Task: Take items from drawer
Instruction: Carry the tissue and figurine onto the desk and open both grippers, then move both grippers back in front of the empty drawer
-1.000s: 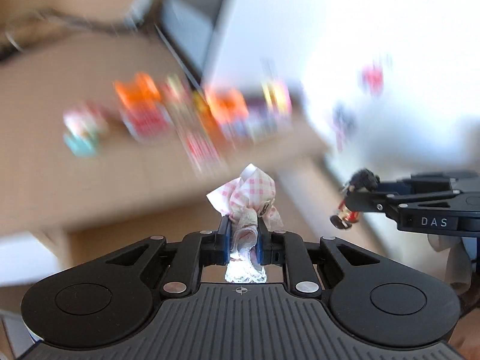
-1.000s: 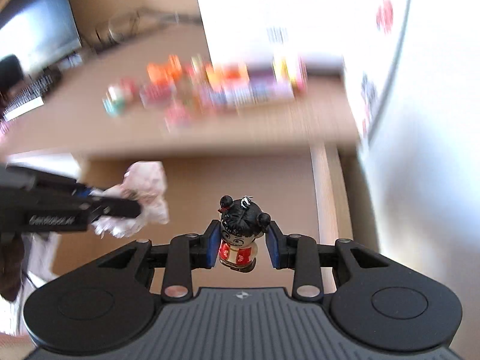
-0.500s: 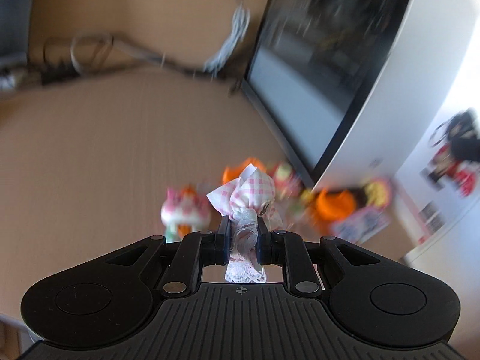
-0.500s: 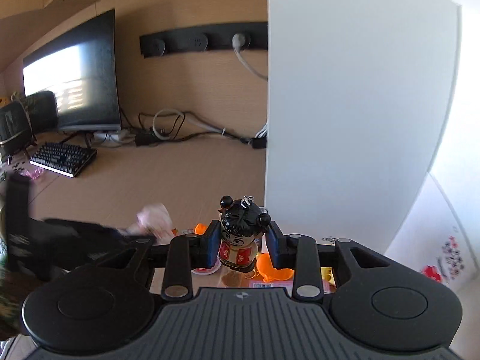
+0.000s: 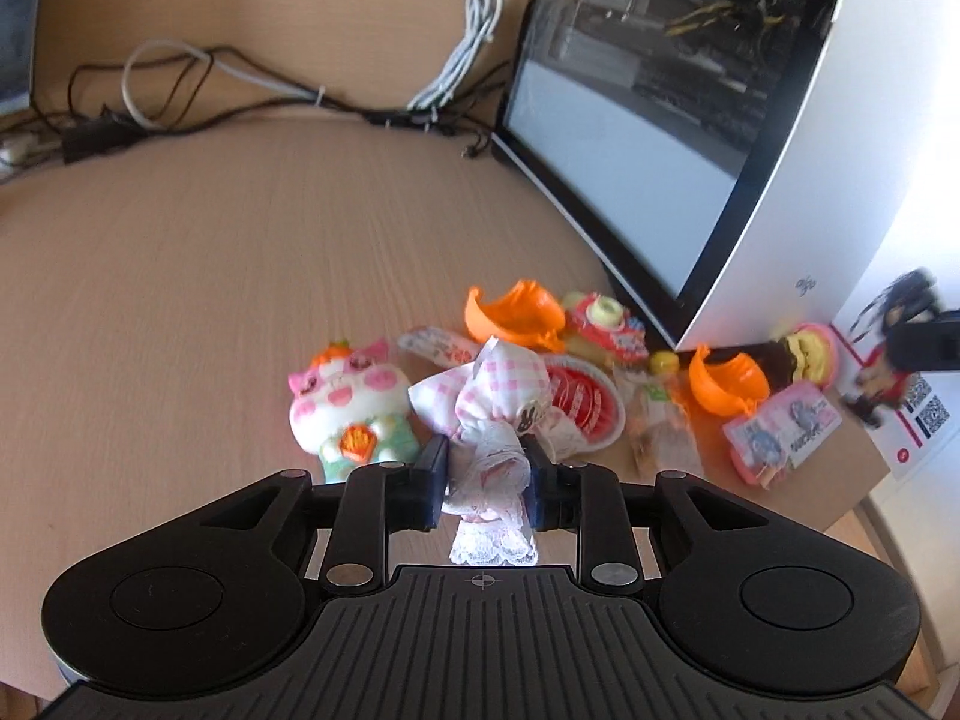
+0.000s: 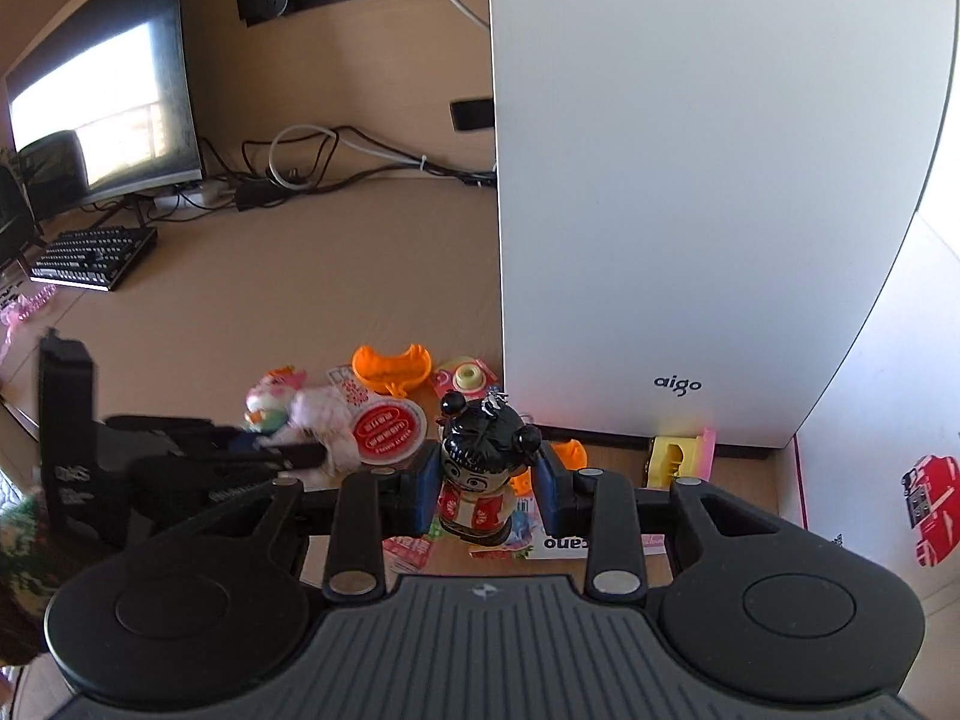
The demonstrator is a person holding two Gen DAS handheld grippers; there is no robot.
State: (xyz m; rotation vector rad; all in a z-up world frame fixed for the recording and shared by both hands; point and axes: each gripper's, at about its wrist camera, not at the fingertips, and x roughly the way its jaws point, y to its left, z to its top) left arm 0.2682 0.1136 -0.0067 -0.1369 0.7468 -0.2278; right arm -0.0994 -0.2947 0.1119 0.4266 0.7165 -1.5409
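While the left claw (image 5: pixel 485 474) pinches a soft, light gingham-and-lace cloth doll (image 5: pixel 489 420) above the counter (image 5: pixel 210 300), the right claw (image 6: pixel 487 489) clamps a rigid, glossy black-haired figurine (image 6: pixel 480 480) at its body, likely slippery.

The left tool (image 5: pixel 487 483) has its blue-padded fingers (image 5: pixel 433 480) pressed in on a pink checked, lace-trimmed cloth doll (image 5: pixel 492 426). The right tool (image 6: pixel 489 483), level beside it, pinches a small black-haired figurine in red (image 6: pixel 480 474).
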